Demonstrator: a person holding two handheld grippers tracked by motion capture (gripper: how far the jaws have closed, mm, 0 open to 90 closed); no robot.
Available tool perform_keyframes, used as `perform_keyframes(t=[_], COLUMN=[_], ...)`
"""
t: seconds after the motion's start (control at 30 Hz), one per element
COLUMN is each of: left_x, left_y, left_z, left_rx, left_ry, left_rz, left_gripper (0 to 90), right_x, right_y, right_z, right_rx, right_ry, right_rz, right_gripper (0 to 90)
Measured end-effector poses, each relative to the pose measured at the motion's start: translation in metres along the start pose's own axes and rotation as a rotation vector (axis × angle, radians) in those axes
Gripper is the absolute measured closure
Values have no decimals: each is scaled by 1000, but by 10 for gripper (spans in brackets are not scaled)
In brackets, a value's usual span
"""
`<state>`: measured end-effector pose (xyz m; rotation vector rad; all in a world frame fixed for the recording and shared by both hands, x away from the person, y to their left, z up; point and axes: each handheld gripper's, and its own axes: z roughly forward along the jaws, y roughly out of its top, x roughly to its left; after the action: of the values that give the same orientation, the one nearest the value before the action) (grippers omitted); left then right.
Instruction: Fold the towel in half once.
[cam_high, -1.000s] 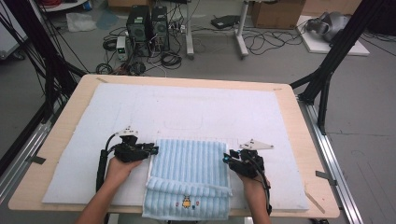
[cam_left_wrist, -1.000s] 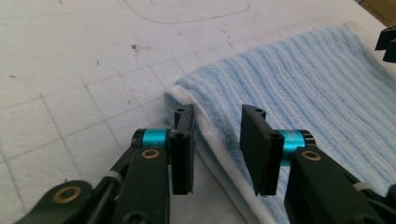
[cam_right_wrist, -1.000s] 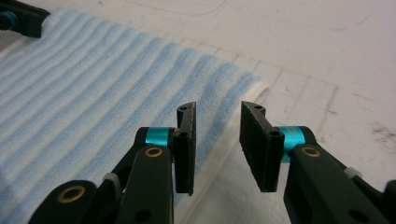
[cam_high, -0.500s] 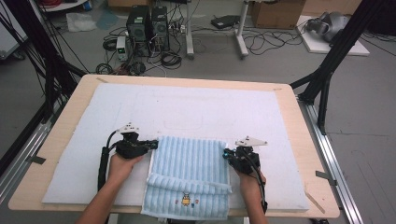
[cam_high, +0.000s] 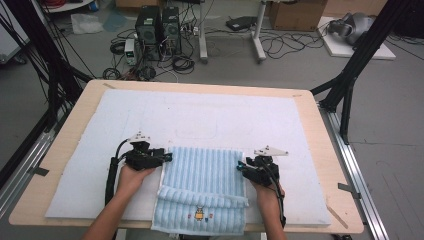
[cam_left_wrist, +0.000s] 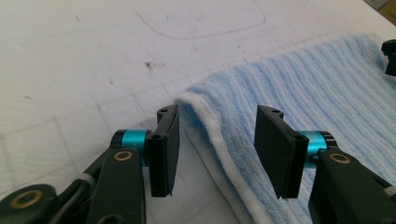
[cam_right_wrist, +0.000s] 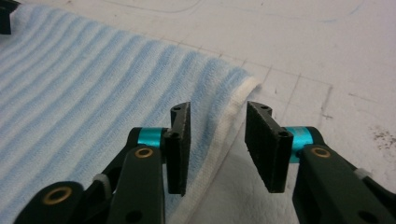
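Observation:
A light blue ribbed towel (cam_high: 202, 172) lies folded on the white mat (cam_high: 200, 115) at the table's front middle, with a small embroidered figure (cam_high: 199, 215) on its near flap. My left gripper (cam_high: 167, 157) sits at the towel's far left corner. In the left gripper view its jaws (cam_left_wrist: 217, 149) stand apart astride the towel's white hem (cam_left_wrist: 210, 126), pads off the cloth. My right gripper (cam_high: 241, 166) is at the far right corner, and its jaws (cam_right_wrist: 217, 147) stand apart over the hem (cam_right_wrist: 233, 112). Both pairs of jaws have just been opening.
The wooden table (cam_high: 70, 130) borders the mat on all sides, with bare mat beyond the towel. Computer towers (cam_high: 159, 25) and cables stand on the floor behind. Black frame legs (cam_high: 350, 75) rise at the right. A faint outline (cam_high: 196, 131) is drawn on the mat.
Both grippers were closed on the towel's far corners half a second ago and now stand open, with the corners lying flat on the mat. The hands have barely shifted.

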<state>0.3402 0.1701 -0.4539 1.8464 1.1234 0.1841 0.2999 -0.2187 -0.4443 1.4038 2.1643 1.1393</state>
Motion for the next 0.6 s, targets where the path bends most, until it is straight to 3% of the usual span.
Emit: perform_keyframes(t=[0.07,0.17,0.23,0.27,0.33,0.4,0.47,0.53,0.57,0.6], left_x=[-2,-6,-9,-8,-3,1,4,7,11,14], left_y=[0,0,1,1,3,6,12,18,21,24], left_z=[1,4,6,6,6,8,11,13,15,17], left_rx=[5,26,32,31,26,24,33,3,-24,-9], left_ry=[17,31,40,36,23,24,31,49,47,47], left_rz=[16,52,66,54,22,2,2,7,-11,-16], left_gripper=[521,781,857,862,865,865,865,865,865,865], right_x=[1,5,5,5,8,6,3,3,2,0], right_y=[0,-1,-1,-1,1,4,9,16,19,23], right_z=[3,6,7,7,8,10,13,18,20,24], right_rx=[19,38,44,47,52,53,48,48,43,37], right_ry=[-3,-23,5,31,24,24,16,-5,-10,-17], right_rz=[-6,-32,-29,-25,-55,-52,-46,-52,-52,-53], right_gripper=[592,653,805,845,856,859,859,859,859,859])
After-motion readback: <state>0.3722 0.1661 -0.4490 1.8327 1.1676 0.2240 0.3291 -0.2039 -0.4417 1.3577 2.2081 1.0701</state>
